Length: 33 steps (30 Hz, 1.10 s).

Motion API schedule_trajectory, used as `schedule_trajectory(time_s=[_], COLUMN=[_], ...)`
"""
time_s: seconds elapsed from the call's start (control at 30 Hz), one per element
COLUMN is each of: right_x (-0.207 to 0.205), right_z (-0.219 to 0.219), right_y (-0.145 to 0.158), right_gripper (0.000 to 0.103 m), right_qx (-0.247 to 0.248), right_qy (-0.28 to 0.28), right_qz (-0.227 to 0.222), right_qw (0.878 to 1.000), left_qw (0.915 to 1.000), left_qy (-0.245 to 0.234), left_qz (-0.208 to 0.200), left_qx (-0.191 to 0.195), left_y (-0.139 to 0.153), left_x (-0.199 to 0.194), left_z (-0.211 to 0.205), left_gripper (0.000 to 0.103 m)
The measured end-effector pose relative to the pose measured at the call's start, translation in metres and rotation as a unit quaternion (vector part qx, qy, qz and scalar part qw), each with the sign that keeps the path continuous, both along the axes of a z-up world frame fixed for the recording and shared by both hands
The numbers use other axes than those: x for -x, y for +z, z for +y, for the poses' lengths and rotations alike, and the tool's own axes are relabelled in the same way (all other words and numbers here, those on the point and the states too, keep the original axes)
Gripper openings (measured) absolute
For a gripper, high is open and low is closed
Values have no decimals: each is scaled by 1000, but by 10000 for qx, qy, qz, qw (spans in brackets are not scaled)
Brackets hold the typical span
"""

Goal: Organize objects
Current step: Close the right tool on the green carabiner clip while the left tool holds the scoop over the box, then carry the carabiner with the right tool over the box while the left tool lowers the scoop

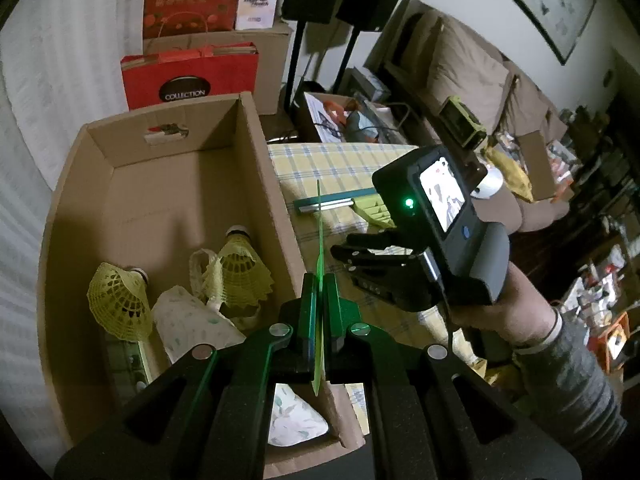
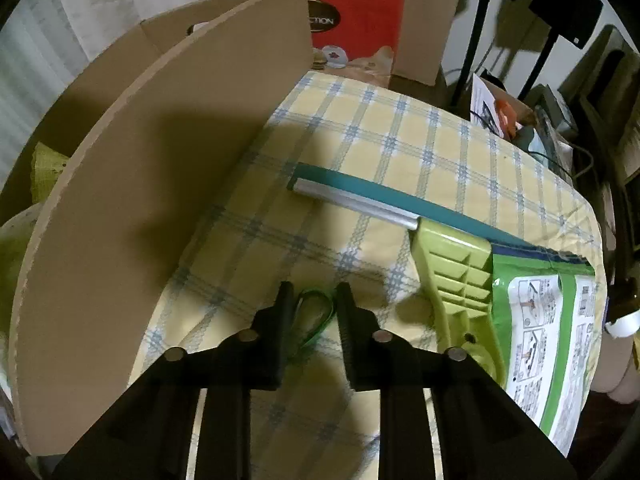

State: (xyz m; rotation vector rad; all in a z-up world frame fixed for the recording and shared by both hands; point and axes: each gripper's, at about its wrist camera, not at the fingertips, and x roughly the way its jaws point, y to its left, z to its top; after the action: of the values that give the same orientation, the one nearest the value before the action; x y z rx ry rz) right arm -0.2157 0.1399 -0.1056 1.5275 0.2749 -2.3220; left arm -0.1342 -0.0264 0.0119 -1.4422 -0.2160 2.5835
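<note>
Left gripper [image 1: 320, 296] in my hand clamped on thin green plastic sheet [image 1: 319, 264], held edge-on, long axis running straight ahead along fingers.

Open brown cardboard box [image 1: 272, 152] just left of and below it; yellow mesh shuttlecocks [image 1: 240, 272] inside.

Right gripper [image 2: 312, 312] nearer small green loop [image 2: 316, 314] lying on checked yellow cloth of bench [image 2: 400, 140]. Loop sits between fingers, long axis roughly along them; jaws partly closed, gap visible, cannot confirm squeeze.

Beyond right gripper, to its right: lime-green plastic squeegee with teal blade [image 2: 452, 264].
</note>
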Motion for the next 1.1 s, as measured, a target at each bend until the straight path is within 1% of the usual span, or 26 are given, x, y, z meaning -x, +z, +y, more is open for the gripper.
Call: schedule_trajectory(time_s=[0.03,0.07,0.17,0.23,0.3,0.33,0.37,0.5,0.6,0.73,0.77,0.83,0.93,1.03,1.1], right_x=[0,0,-1,-2,-4,-6,-7,-12,-13,-16,-16,-16,-19,-22,-25], right_z=[1,2,4,8,10,11,11,6,2,-3,-3,-1,-7,-12,-18], right_y=[1,3,10,12,14,14,13,3,0,1,0,-1,-1,-2,-3], right_gripper=[3,5,6,8,15,23,27,27,28,28,30,30,31,32,29], right_qx=[14,65,201,255,190,245,296,322,318,185,280,474,340,319,109], right_qy=[-24,-56,-90,-214,-359,-413,-458,-686,-817,-865,-934,-1027,-1003,-951,-854], right_qz=[24,12,12,-41,-12,-30,-62,-241,-137,-2,-77,-155,-45,36,171], right_qw=[10000,10000,9998,9994,9992,9988,9985,9968,9961,9961,9952,9935,9944,9949,9961], left_qw=[10000,10000,10000,10000,10000,10000,10000,10000,10000,10000,10000,10000,10000,10000,10000], left_qy=[-3,-11,-7,3,1,-19,-29,-47,-34,1,7,20,24,22,30], left_qz=[3,6,13,29,39,39,38,16,4,3,5,10,11,7,-1], left_qx=[-6,-6,9,-1,-9,-11,-11,-10,-21,-30,-35,-58,-62,-66,-84], left_y=[1,1,3,5,6,6,6,5,5,5,5,5,4,3,3], left_x=[-1,-1,-1,-1,-2,-2,-3,-2,-2,-3,-3,-3,-4,-4,-5], left_z=[0,1,0,-1,-1,0,0,2,2,0,0,-1,-2,-3,-4], left_gripper=[2,2,2,2,2,2,2,2,2,2,2,2,2,2,2])
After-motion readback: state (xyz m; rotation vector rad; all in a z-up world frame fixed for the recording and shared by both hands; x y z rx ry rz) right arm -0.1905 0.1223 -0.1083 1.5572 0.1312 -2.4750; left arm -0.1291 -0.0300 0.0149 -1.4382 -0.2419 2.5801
